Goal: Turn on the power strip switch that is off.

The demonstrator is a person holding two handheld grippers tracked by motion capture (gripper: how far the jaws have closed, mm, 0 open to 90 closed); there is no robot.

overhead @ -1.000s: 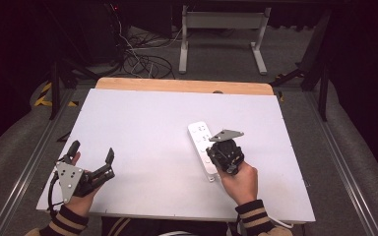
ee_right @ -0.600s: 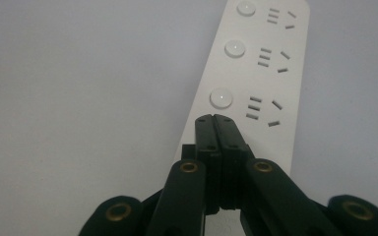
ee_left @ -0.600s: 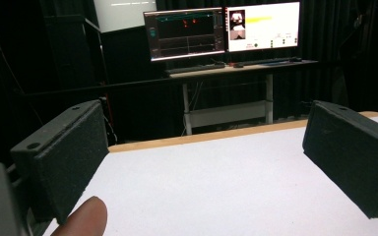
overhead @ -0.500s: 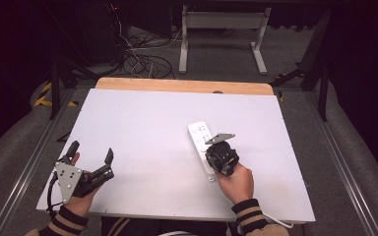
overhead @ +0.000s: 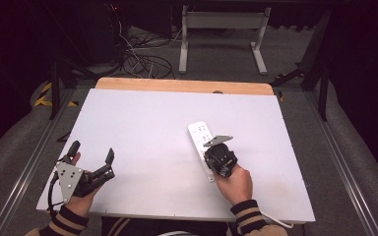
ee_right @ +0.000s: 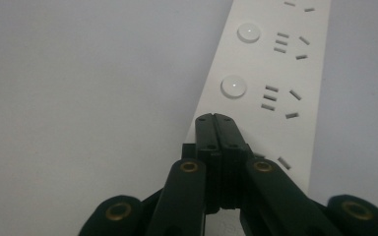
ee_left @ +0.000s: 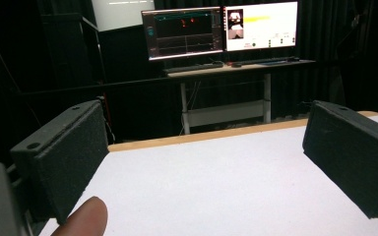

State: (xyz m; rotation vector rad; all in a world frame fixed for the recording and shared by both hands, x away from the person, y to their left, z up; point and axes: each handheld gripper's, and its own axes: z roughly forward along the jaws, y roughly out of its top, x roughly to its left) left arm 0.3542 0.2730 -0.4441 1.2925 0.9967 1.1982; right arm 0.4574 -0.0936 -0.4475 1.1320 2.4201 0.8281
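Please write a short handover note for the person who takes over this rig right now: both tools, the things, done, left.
Right tool: jaws shut, nothing between them, tip on or just above the white power strip, near one round switch button; contact unclear.
Left tool: jaws open and empty, at the near left corner of the white table.
Done: right tool placed at the strip.
Left: probably pressing a button.

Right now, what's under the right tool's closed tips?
The white power strip lies flat on the table beneath the right tool. Two round buttons and socket slots show beyond the tips; the strip's near part is covered, contact unclear.
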